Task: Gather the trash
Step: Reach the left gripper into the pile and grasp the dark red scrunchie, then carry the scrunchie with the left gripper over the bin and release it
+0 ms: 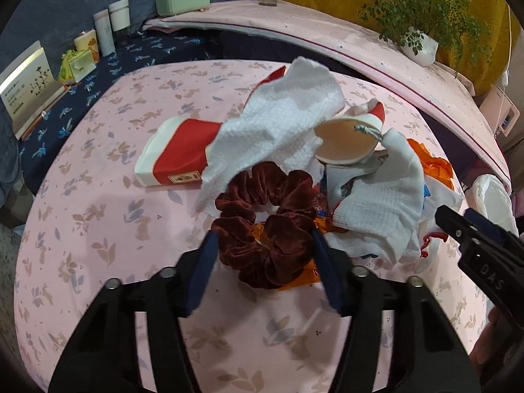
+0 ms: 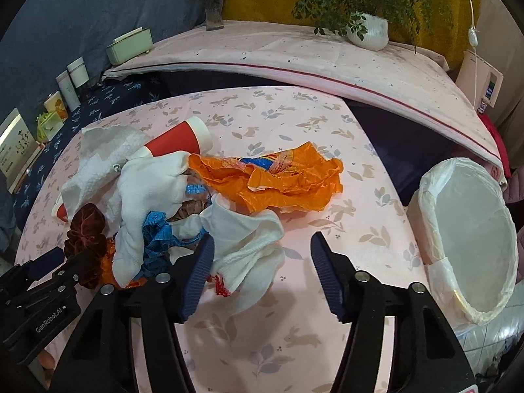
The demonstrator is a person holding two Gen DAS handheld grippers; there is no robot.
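- My left tool [image 1: 263, 245] is low over the desk [image 1: 108, 222], pointing forward, with its two blue-padded fingers spread wide, one on each side of the dark red velvet scrunchie [image 1: 262, 222]. I cannot tell if the pads touch it.
- My right tool [image 2: 262, 249] is also wide open and holds nothing. Its left finger is just beside a white paper towel [image 2: 249, 242]; its right finger is over bare cloth.
- In the left wrist view, the right tool appears at 3 o'clock, its fingers close to the white tissues.
- The trash lies in one heap on the pink desk cloth, at about 10 o'clock in the right wrist view: crumpled white paper towels, an orange foil wrapper [image 2: 278, 180] with many wrinkles, a blue measuring tape [image 2: 160, 235], and a red and white paper cup [image 2: 183, 139] lying on its side.
- In the left wrist view, a flattened red and white cup [image 1: 177, 154] lies at 11 o'clock from the scrunchie, partly under a waffle-textured towel [image 1: 278, 124].
- The bin [image 2: 468, 245], lined with a thin white bag, stands at 3 o'clock in the right wrist view, at the edge of the desk.
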